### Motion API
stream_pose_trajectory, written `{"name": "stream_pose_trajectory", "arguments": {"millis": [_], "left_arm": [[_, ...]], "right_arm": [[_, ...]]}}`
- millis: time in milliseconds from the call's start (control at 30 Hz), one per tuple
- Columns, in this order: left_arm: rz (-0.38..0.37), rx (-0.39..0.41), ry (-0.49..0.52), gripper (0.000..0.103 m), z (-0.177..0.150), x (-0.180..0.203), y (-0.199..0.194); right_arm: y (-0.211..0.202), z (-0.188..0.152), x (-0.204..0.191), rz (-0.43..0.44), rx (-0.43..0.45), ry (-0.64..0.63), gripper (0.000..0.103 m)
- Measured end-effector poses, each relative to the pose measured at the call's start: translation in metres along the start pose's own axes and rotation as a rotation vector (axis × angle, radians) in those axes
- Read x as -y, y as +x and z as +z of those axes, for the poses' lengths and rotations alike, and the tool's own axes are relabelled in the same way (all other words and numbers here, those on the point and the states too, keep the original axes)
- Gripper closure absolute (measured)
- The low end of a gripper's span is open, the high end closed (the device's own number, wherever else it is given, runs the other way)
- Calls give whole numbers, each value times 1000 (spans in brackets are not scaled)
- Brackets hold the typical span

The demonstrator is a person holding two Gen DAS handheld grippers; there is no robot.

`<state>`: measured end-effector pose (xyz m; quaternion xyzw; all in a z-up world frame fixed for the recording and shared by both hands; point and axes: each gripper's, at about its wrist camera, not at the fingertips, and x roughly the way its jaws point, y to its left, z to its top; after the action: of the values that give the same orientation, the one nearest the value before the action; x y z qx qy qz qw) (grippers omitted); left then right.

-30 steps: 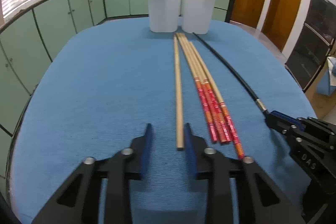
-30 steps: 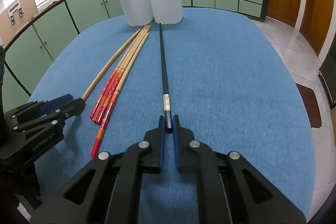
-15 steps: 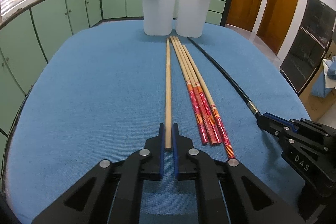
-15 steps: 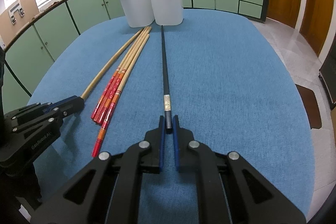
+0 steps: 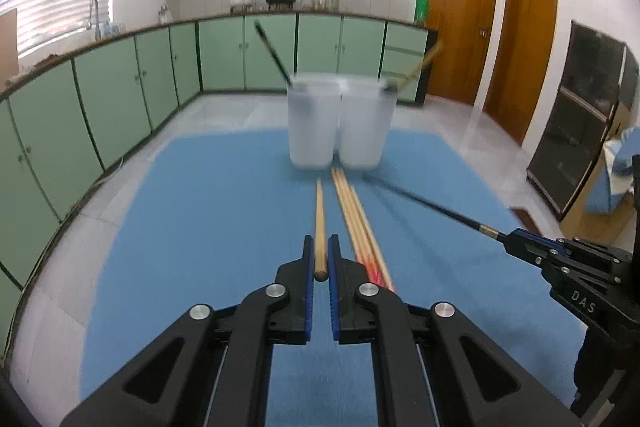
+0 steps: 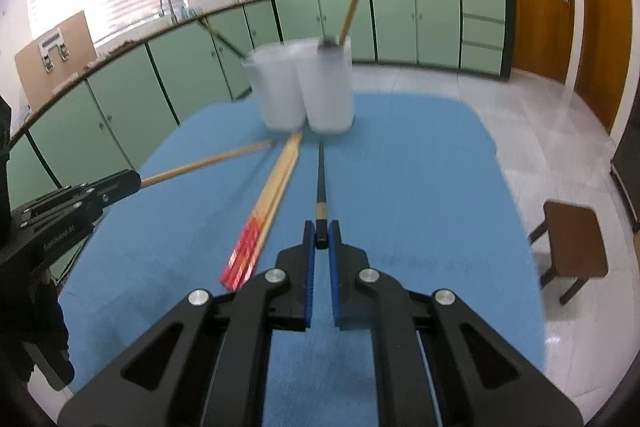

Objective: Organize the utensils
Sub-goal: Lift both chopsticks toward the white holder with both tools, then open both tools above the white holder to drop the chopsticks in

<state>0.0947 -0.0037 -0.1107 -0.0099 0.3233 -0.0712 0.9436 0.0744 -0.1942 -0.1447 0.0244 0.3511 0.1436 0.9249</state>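
Observation:
My left gripper (image 5: pixel 320 257) is shut on the near end of a plain wooden chopstick (image 5: pixel 319 215), which is lifted off the blue table (image 5: pixel 192 227). My right gripper (image 6: pixel 321 239) is shut on the end of a black chopstick (image 6: pixel 320 183), also raised. Each gripper shows in the other's view: the right gripper (image 5: pixel 516 241) with the black chopstick (image 5: pixel 432 205), the left gripper (image 6: pixel 128 181) with the wooden chopstick (image 6: pixel 208 161). Several red-ended wooden chopsticks (image 5: pixel 360 227) (image 6: pixel 272 199) lie between them on the cloth. Two white cups (image 5: pixel 338 121) (image 6: pixel 300 87) stand at the far end.
One dark utensil leans out of the left cup (image 5: pixel 310 123), and a wooden-handled one out of the right cup (image 5: pixel 364 123). A brown stool (image 6: pixel 572 243) stands on the floor right of the table. Green cabinets (image 5: pixel 120 87) ring the room.
The left jaws closed on the plain wooden chopstick. Both grippers then rose, lifting the wooden and black chopsticks off the cloth; the views now look down on the table from higher.

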Motion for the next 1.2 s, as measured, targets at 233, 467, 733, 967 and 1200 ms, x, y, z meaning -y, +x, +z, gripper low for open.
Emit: {"name": "stream_pose_trajectory", "arguments": {"millis": [233, 467, 733, 967, 1200], "left_arm": [[-46, 90, 4, 96, 52, -9, -21], [-87, 98, 23, 96, 98, -7, -12], [-96, 98, 48, 97, 136, -4, 6], [-115, 206, 54, 97, 182, 1, -19], [-100, 356, 61, 97, 240, 15, -37]], "right_arm": [[-36, 54, 3, 27, 110, -37, 97], [-35, 115, 5, 43, 107, -83, 97], [-27, 165, 6, 47, 74, -116, 97], [-59, 216, 1, 76, 183, -114, 97], [-70, 276, 7, 54, 308, -70, 97]]}}
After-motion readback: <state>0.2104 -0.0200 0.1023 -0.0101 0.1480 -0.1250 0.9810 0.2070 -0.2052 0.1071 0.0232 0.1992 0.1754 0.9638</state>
